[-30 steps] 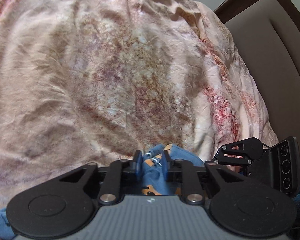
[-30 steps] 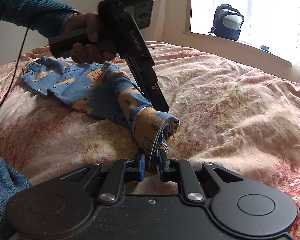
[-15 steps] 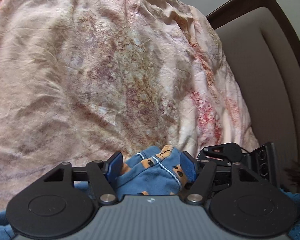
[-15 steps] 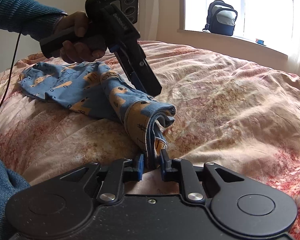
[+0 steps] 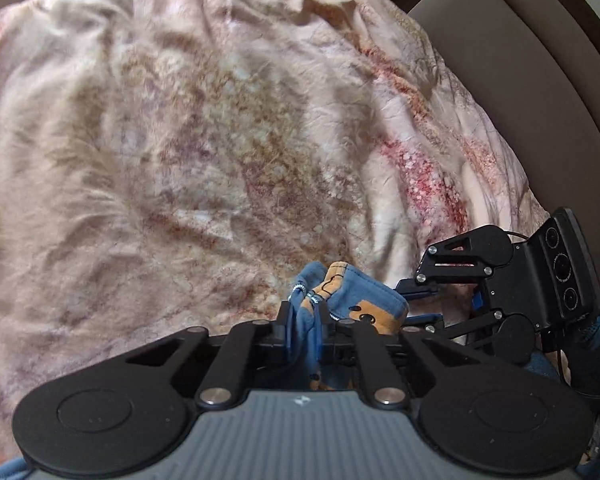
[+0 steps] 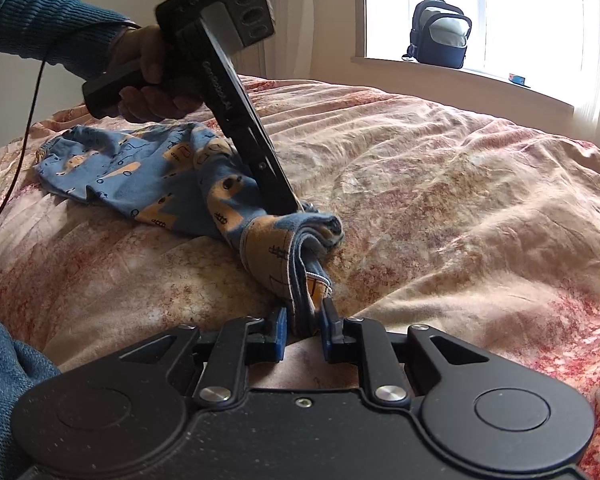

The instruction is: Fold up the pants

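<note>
I hold the hem end of the pants (image 6: 148, 176), lying at the left of the frame on the bedspread (image 6: 460, 200), pinched in both my left gripper (image 5: 305, 330) and right gripper (image 6: 303, 330), and next I should carry it over toward the waistband

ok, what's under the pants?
The pants lie on the floral bedspread, which shows all around them. The cuffs are pinched by the left hand-held gripper and right hand-held gripper. Whatever lies directly beneath the fabric is covered.
</note>
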